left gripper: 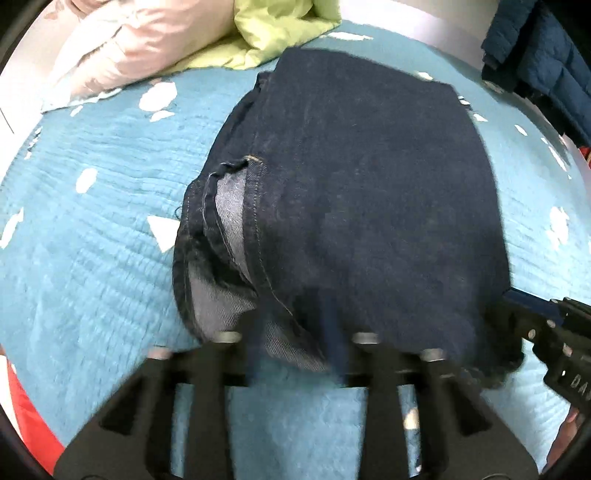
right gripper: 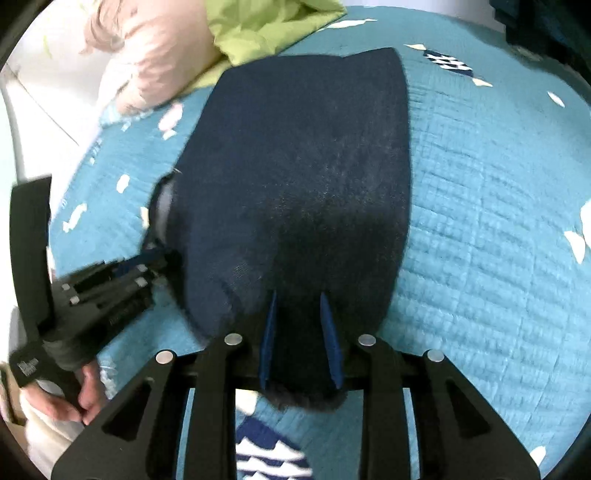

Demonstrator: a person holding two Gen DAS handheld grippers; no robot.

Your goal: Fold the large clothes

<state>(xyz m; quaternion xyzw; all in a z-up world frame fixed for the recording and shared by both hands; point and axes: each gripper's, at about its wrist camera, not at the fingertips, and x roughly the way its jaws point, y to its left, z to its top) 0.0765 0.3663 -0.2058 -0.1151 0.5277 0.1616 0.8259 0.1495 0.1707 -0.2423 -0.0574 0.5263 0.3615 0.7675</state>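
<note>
Dark navy jeans (left gripper: pixel 369 192) lie folded into a thick stack on the teal bedspread (left gripper: pixel 92 229), with a pale inner seam showing at their left side. My left gripper (left gripper: pixel 291 317) is blurred at the stack's near edge. Its jaws stand apart, and denim lies loose between them. In the right wrist view the same jeans (right gripper: pixel 303 166) stretch away from my right gripper (right gripper: pixel 298 295), whose blue pads pinch the near hem. The left gripper (right gripper: pixel 162 258) also shows there at the jeans' left edge, and the right gripper (left gripper: pixel 535 306) shows in the left wrist view.
A pink pillow (left gripper: pixel 129 40) and a lime-green cloth (left gripper: pixel 273 29) lie at the far side of the bed. A navy padded jacket (left gripper: pixel 535 55) hangs at the far right. A person's hand (right gripper: pixel 85 391) holds the left tool. Something red (left gripper: pixel 29 413) lies beyond the bed's near left edge.
</note>
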